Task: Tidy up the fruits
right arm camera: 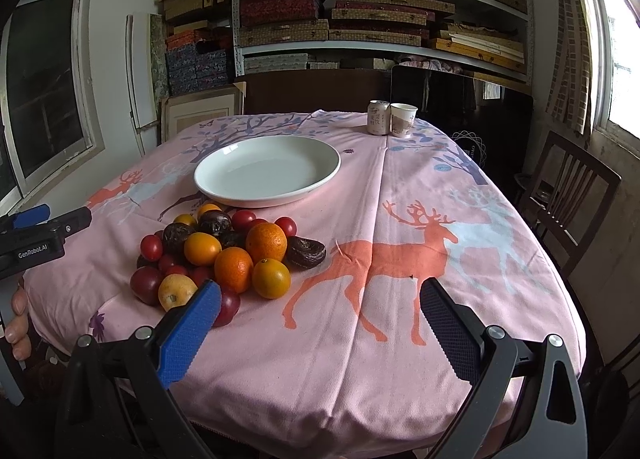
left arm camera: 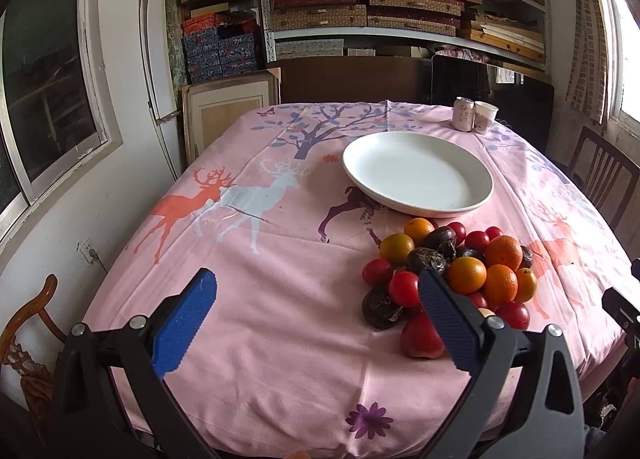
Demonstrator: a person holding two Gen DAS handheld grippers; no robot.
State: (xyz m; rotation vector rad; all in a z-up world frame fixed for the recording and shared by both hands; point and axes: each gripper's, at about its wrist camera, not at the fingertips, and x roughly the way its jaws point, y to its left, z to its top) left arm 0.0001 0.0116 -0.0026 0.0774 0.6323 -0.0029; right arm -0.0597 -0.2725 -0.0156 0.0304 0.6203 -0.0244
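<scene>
Pink tablecloth point(right arm camera: 400, 219): fruit pile point(right arm camera: 224, 255) partly hidden behind right gripper point(right arm camera: 320, 323); left gripper point(left arm camera: 320, 311), both spread, empty.

white walls, metal shelving point(left arm camera: 404, 35) stacked with patterned boxes, windows point(left arm camera: 44, 87) both sides — daylight, wooden chair point(right arm camera: 568, 195), pink deer-print bench cloth point(right arm camera: 400, 259)

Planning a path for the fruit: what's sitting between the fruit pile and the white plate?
Nothing: the right wrist view shows only a narrow strip of pink tablecloth between the fruit pile and the white plate.
</scene>
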